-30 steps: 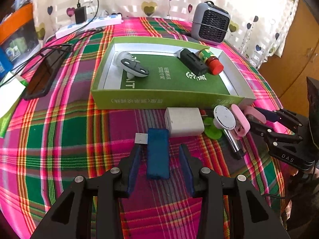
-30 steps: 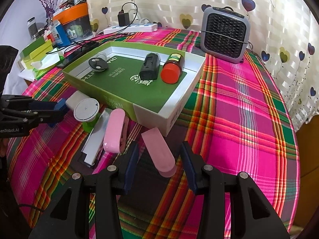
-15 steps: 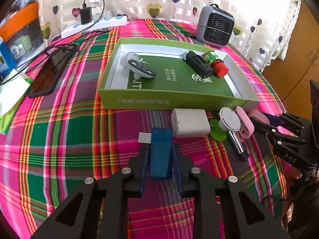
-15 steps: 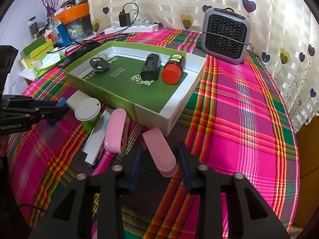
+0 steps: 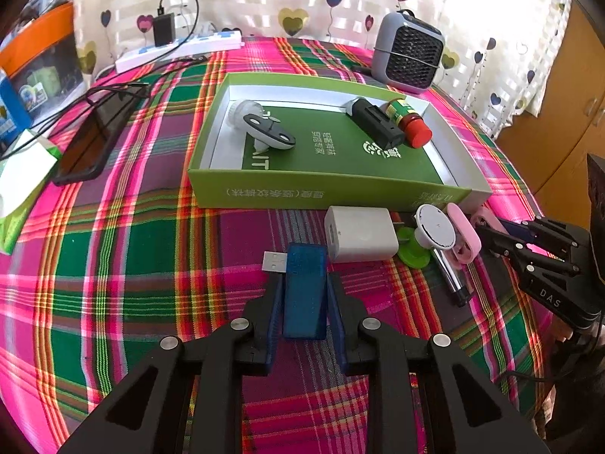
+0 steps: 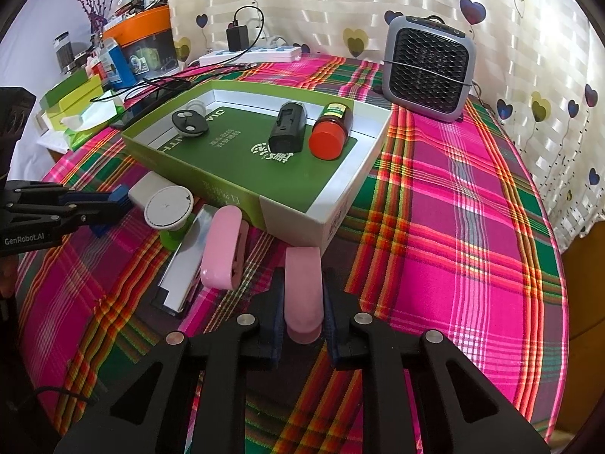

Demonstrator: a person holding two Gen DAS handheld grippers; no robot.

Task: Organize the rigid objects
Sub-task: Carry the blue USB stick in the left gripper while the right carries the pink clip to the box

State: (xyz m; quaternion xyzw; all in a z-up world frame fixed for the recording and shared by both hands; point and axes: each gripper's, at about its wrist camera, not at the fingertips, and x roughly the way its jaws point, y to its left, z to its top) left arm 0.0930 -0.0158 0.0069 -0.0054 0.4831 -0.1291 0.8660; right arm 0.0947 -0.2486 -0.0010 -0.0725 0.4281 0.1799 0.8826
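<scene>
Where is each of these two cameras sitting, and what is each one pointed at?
Left wrist view: rides the left gripper, looking along its fingers, shut on a blue USB stick, toward the green box; the right gripper shows at right.
Right wrist view: rides the right gripper, shut on a pink case; the left gripper shows at left.
Shared: the box, red-capped bottle, grey heater.

We see a round surface under pink-and-green plaid cloth, a heart-printed curtain backlit at twelve o'clock, and a wooden cabinet at three o'clock.
</scene>
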